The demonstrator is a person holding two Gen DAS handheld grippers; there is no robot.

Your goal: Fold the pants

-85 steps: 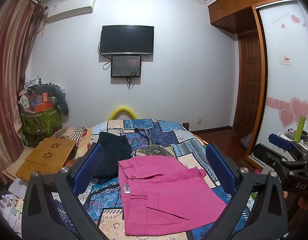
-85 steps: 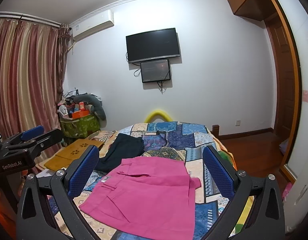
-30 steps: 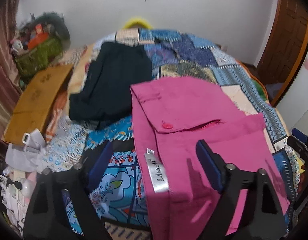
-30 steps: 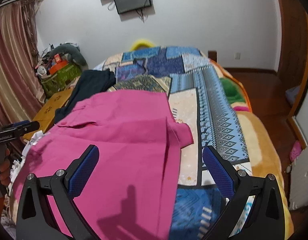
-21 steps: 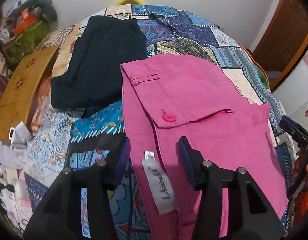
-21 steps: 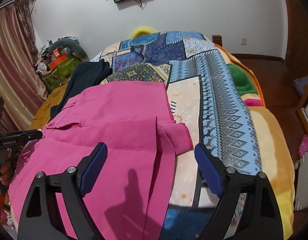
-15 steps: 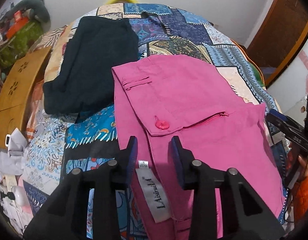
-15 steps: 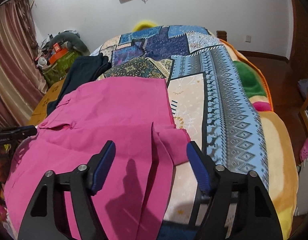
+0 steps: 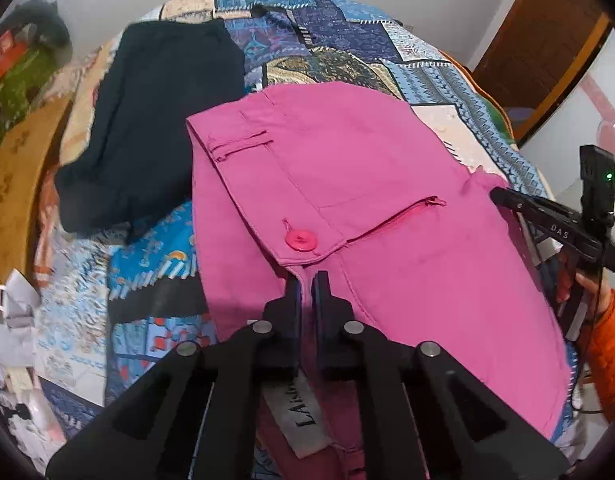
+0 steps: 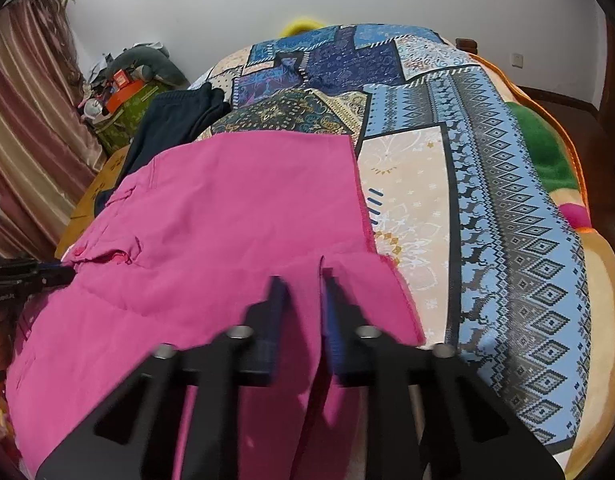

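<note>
Pink pants (image 9: 367,160) lie spread on the patchwork bedspread (image 10: 507,200), waistband to the left, with a pink button (image 9: 300,241) and a white label (image 9: 303,412). My left gripper (image 9: 306,280) is shut on the waistband edge just below the button. In the right wrist view the pink pants (image 10: 235,208) reach towards me. My right gripper (image 10: 305,284) sits at the leg end near the hem corner. Its jaws are closing, with a raised fold of pink cloth pinched between the pads.
A folded dark garment (image 9: 155,112) lies on the bed just left of the pants. A wooden board (image 9: 11,184) and clutter sit beyond the bed's left edge. An orange sleeve (image 9: 603,360) shows at the right, and a wooden door (image 9: 547,32) stands behind.
Both grippers dropped towards the pants and went from wide open to closed on pink cloth: the left at the waistband, the right at the leg end.
</note>
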